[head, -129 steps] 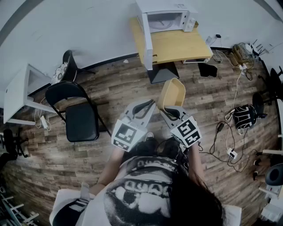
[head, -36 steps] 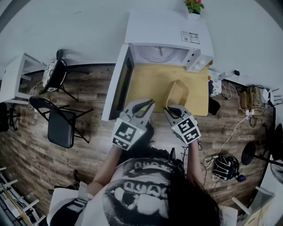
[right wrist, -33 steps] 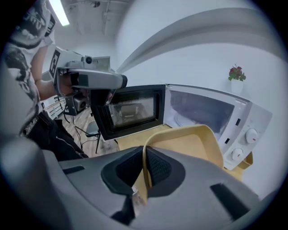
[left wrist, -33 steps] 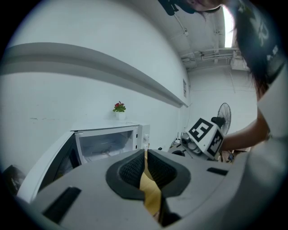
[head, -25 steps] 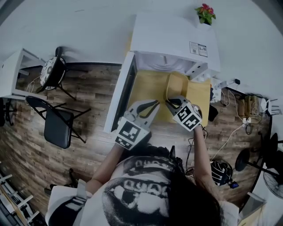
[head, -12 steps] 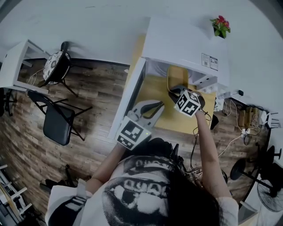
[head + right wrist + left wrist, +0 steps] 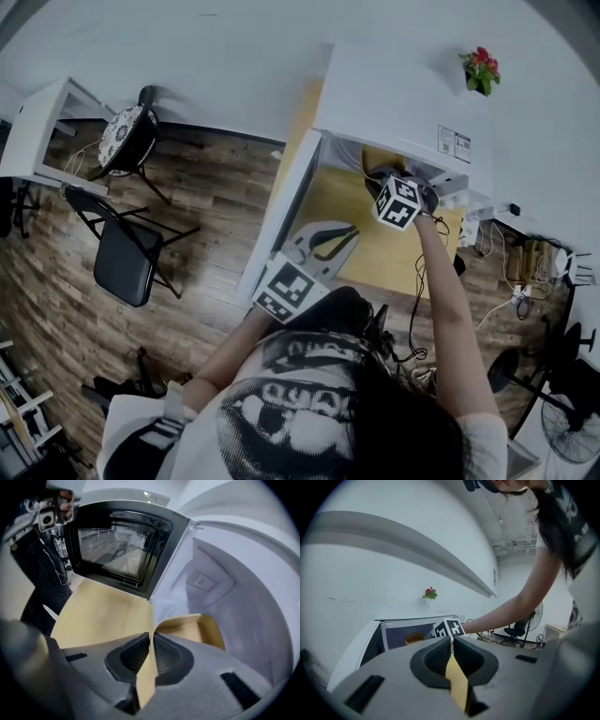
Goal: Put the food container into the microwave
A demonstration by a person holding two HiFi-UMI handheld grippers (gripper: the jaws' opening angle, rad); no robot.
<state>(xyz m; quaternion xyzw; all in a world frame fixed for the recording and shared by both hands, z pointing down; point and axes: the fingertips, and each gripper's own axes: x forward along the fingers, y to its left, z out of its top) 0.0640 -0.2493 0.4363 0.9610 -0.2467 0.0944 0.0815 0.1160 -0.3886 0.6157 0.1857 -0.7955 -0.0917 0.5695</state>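
**Booth:** What's changed out there?

**Me:** Big move. A moment ago I was carrying the food container over the table. Now my right gripper has it through the mouth of the microwave and inside the cavity. The jaws have just been easing apart, but the container's side wall is between the pads and they look to touch it on both sides.

**Booth:** So nearly done?

**Me:** I'd judge so, with only letting go and backing out left. I can't tell whether the base is down on the cavity floor.

**Booth:** And the other hand?

**Me:** My left gripper hangs back over the table. Its jaws are closed on nothing, with a sliver of tabletop showing between them.

**Booth:** Describe the kit.

**Me:** The container's a tan open tub with a thin, smooth wall and rounded corners. It looks light and probably bendy at the rim. The cavity is smooth white with a perforated vent patch. The door stands wide open, dark glass behind dotted mesh. My pads are black and ribbed.
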